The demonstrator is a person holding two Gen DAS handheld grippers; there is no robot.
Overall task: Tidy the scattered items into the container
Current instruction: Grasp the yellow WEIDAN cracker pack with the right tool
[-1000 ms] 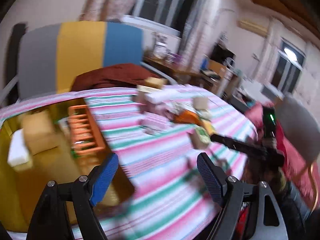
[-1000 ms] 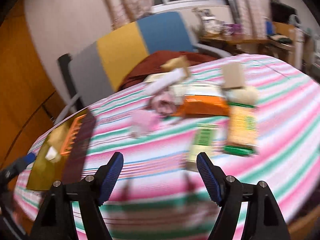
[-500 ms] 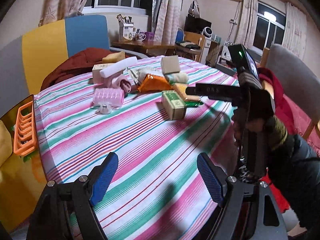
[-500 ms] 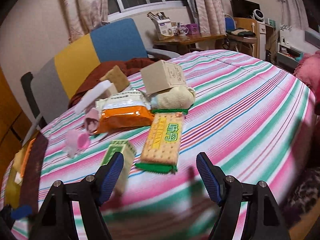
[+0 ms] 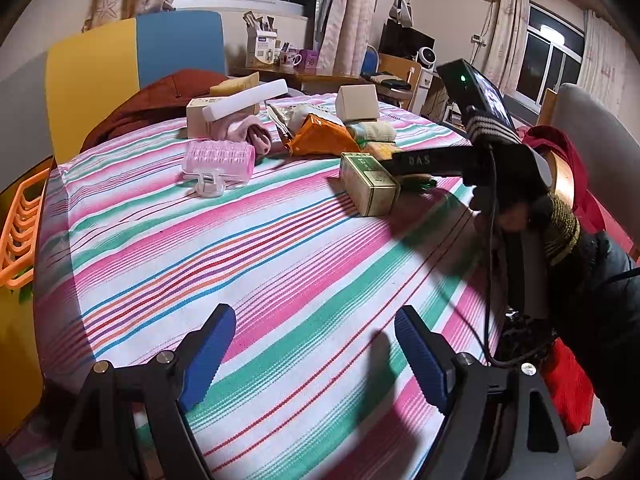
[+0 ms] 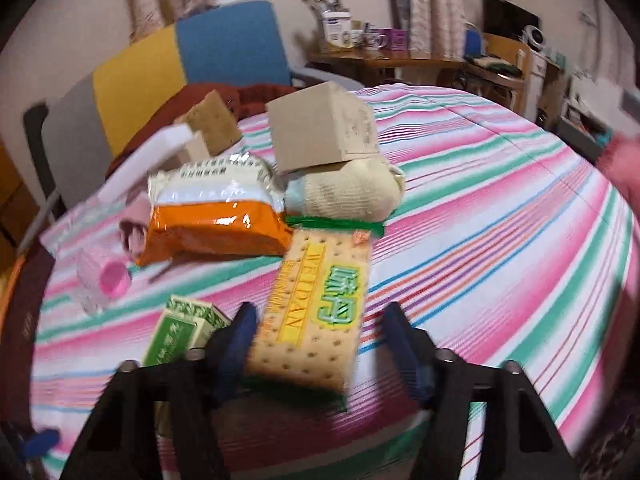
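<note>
- Striped tablecloth (image 5: 280, 240) in pink, green and white covers the table; a window and curtains stand behind.
- Right gripper (image 6: 320, 344) — jaws closing around the near end of the cracker packet (image 6: 316, 312); left pad touching, right pad still a little apart.
- Left gripper (image 5: 316, 356) — jaws wide apart and empty above bare cloth.
- Green box (image 5: 370, 182), orange bag (image 6: 212, 220), rolled sock (image 6: 348, 192), cardboard box (image 6: 320, 128) and pink roller (image 5: 218, 158) lie clustered mid-table.
- Orange basket (image 5: 20, 224) sits off the table's left edge.

A blue, yellow and grey chair (image 5: 132, 60) draped with a rust-brown garment (image 5: 160, 96) stands behind the striped tablecloth (image 5: 280, 260); mugs (image 5: 298, 58) sit beyond.
</note>
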